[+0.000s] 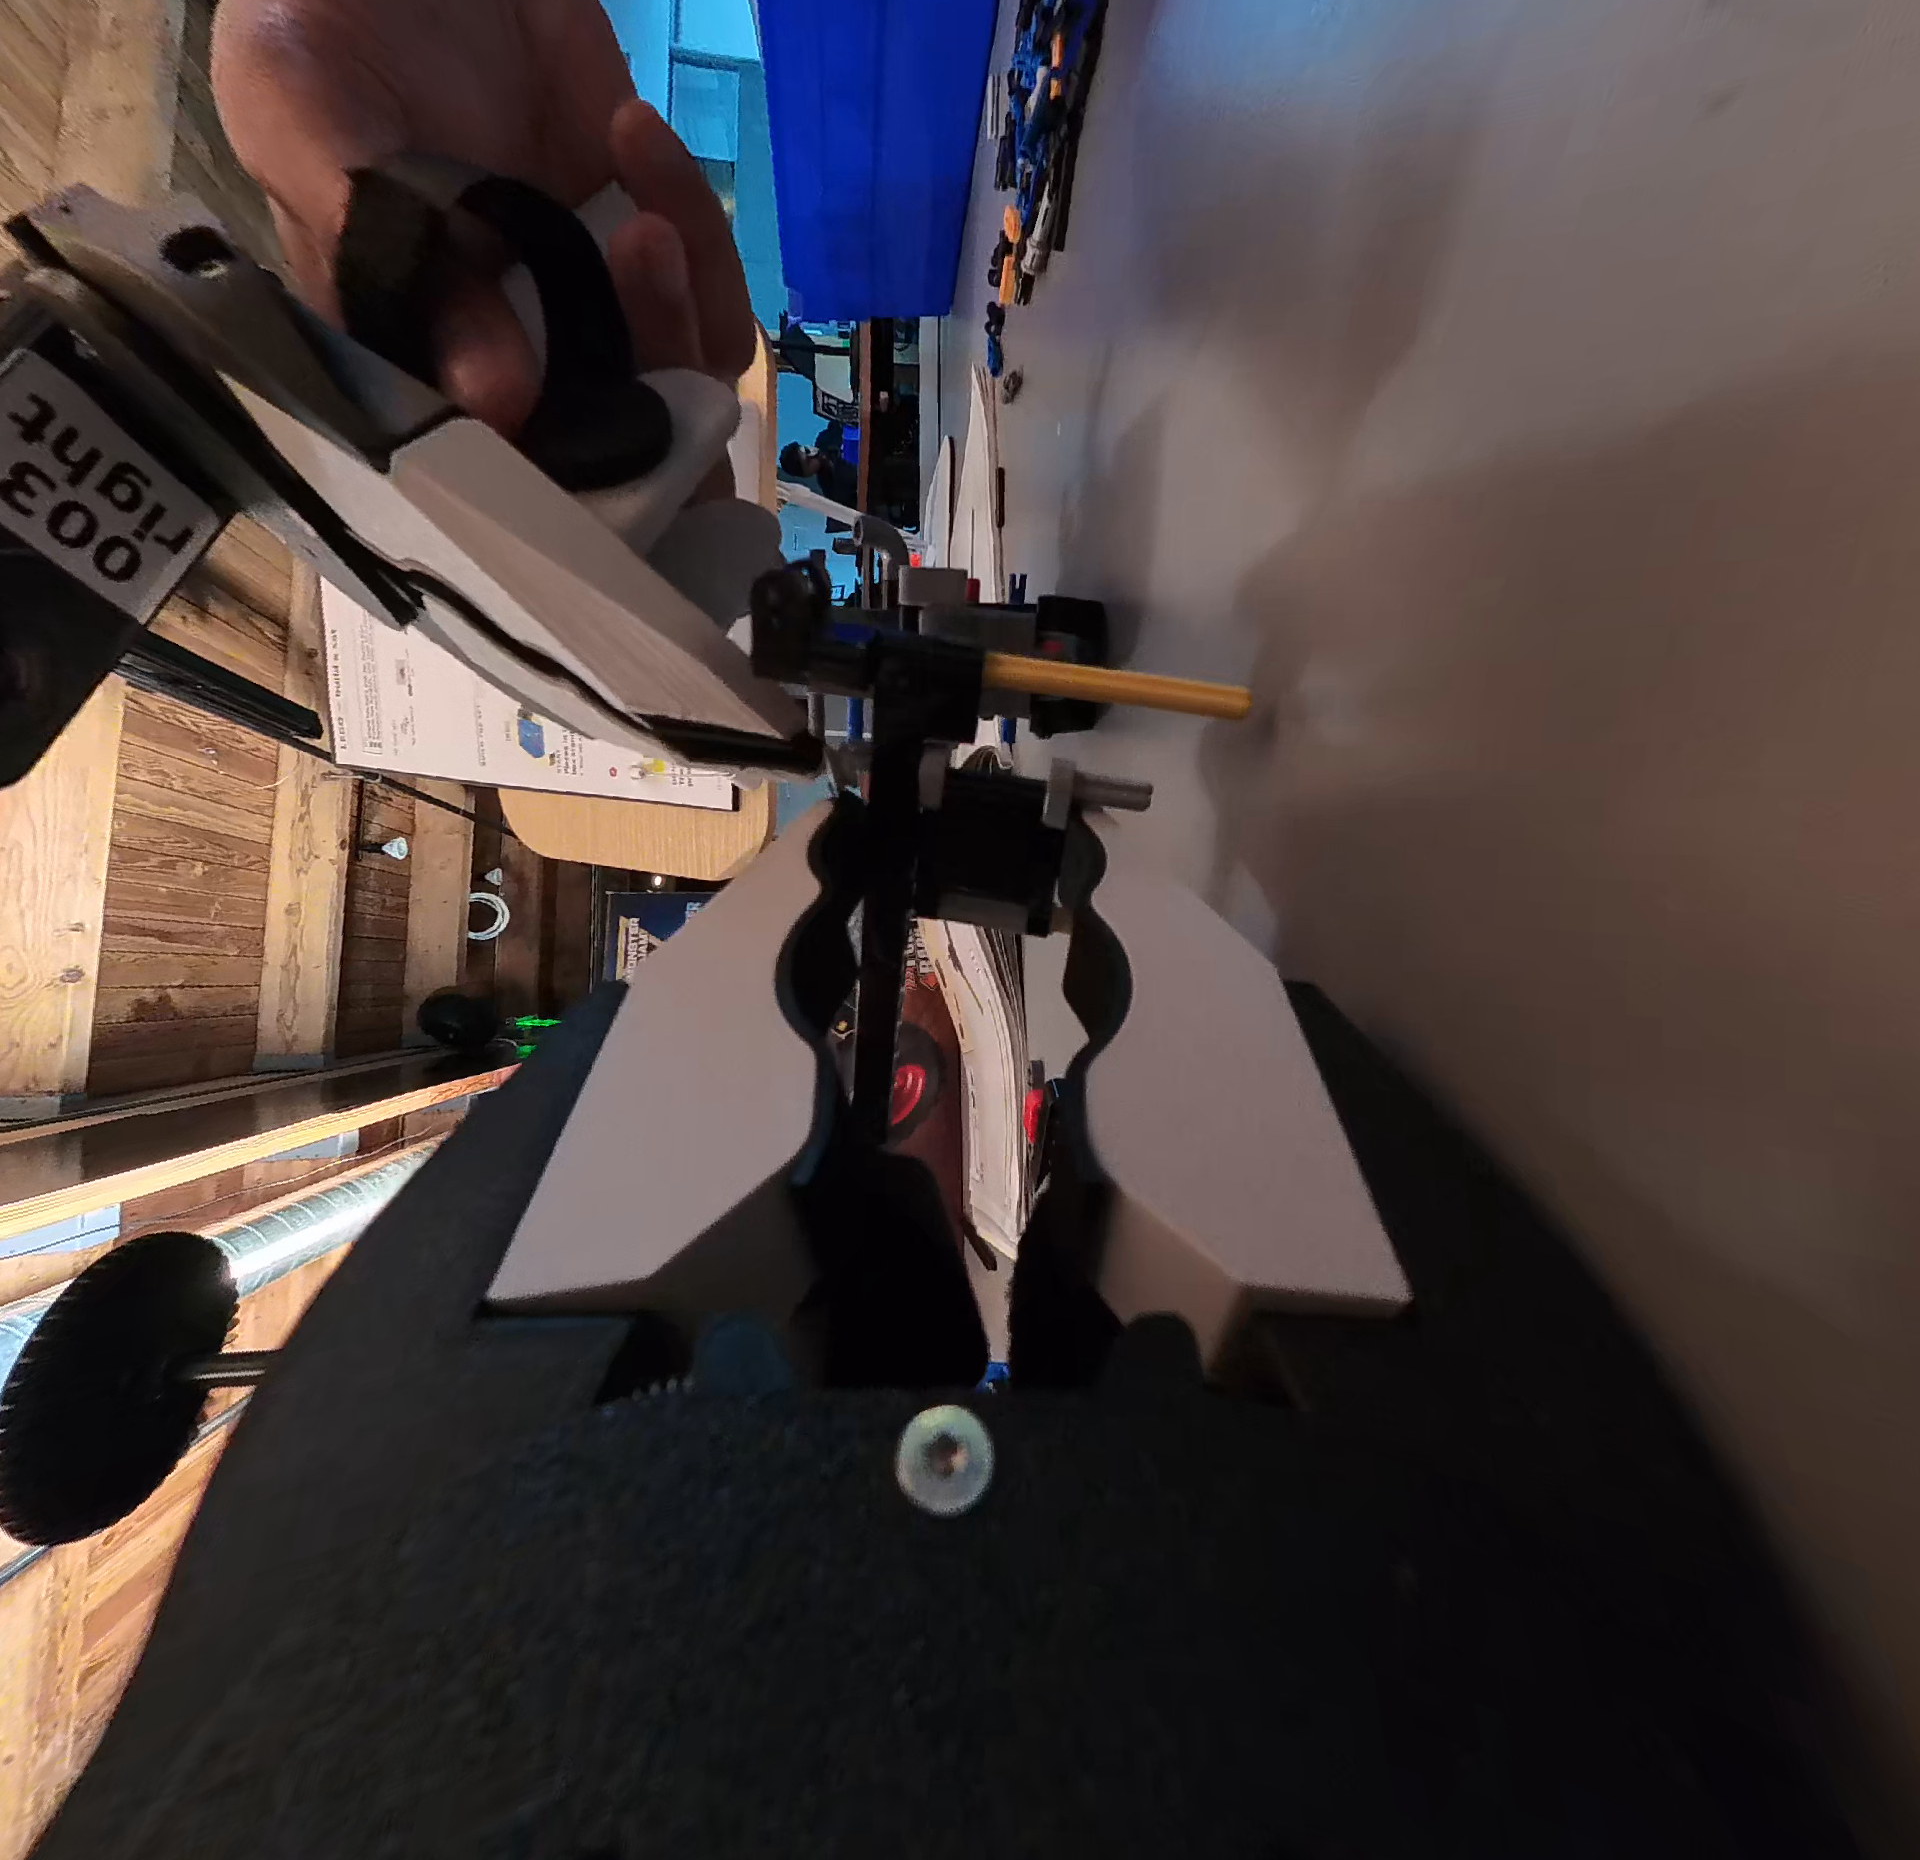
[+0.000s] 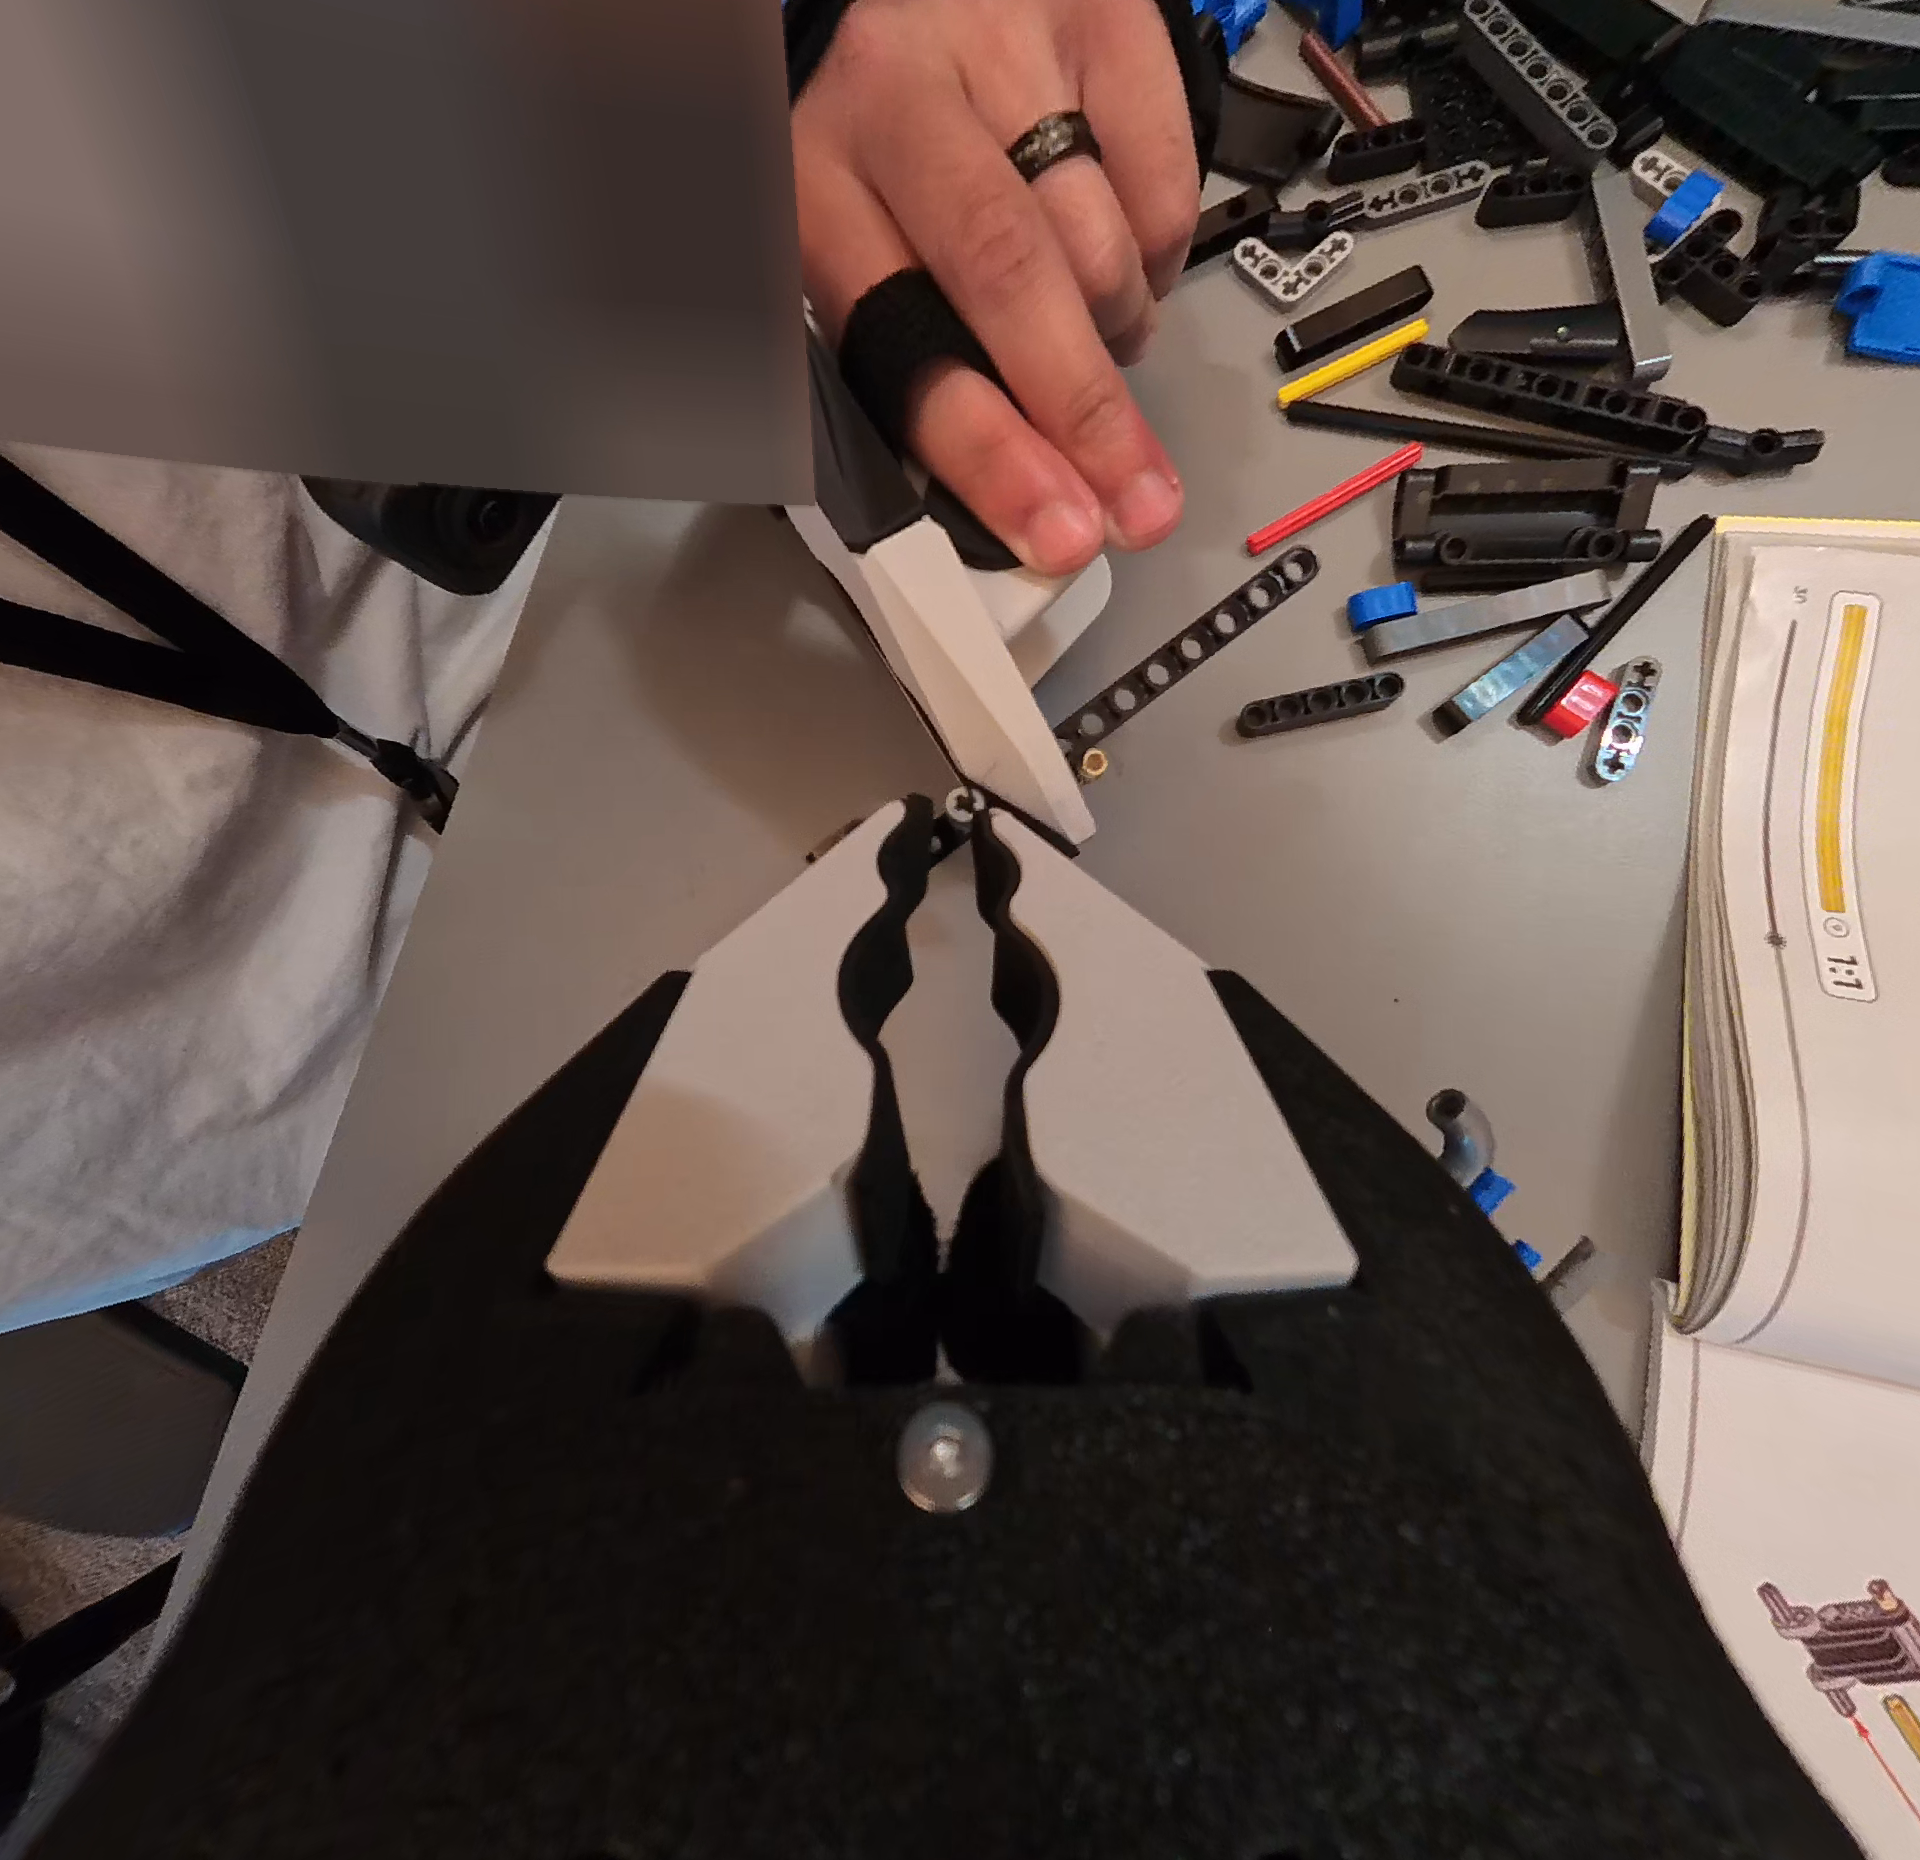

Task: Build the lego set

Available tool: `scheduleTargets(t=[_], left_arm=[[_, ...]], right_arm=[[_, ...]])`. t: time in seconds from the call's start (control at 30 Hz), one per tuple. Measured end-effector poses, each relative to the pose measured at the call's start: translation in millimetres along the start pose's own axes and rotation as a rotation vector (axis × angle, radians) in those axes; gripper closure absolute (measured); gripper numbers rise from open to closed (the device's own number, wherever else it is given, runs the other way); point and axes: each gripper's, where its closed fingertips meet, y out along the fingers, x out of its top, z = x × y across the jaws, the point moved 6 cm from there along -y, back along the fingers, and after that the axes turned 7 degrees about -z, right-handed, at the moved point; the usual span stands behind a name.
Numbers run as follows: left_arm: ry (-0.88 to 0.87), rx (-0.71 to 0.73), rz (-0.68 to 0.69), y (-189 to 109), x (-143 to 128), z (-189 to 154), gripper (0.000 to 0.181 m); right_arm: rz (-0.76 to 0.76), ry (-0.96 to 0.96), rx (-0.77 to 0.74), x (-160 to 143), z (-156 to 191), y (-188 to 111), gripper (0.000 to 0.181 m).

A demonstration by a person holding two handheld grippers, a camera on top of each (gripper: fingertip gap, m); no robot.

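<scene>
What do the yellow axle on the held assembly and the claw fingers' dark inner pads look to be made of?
Yellow axle: looks like hard moulded plastic, smooth with a slight sheen, uniform colour. Inner pads on the right claw: probably rubber or a soft printed plastic, matt black with a wavy moulded profile; which one cannot be told.

The left wrist view is rolled sideways — the bench (image 1: 1455, 356) stands along its right side — and looks close along its hand-held gripper (image 1: 940, 844) at the lego assembly (image 1: 935, 667). The right wrist view looks steeply down onto the bench (image 2: 1299, 958). Both share the meeting fingertips — each shows the other hand-held gripper.
</scene>
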Motion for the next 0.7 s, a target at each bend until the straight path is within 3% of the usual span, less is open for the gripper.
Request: scheduleTargets(t=[0.1, 0.2, 0.33, 0.5, 0.7], left_arm=[[-0.001, 0.001, 0.007, 0, -1, 1, 0.145], [0.004, 0.006, 0.01, 0, -1, 2, 0.145], [0.036, 0.03, 0.007, -1, 0, 4, 0.145], [0.066, 0.052, -0.006, -4, 4, 6, 0.145], [0.072, 0.056, -0.04, -5, 16, 7, 0.145]], right_arm=[[-0.021, 0.023, 0.008, 2, 0, -3, 0.172], [-0.085, 0.168, -0.035, 3, -11, -6, 0.172], [-0.213, 0.498, 0.002, -2, -15, -9, 0.154], [-0.365, 0.751, 0.065, -13, 12, -6, 0.128], [-0.493, 0.943, 0.073, -34, 18, -1, 0.131]])
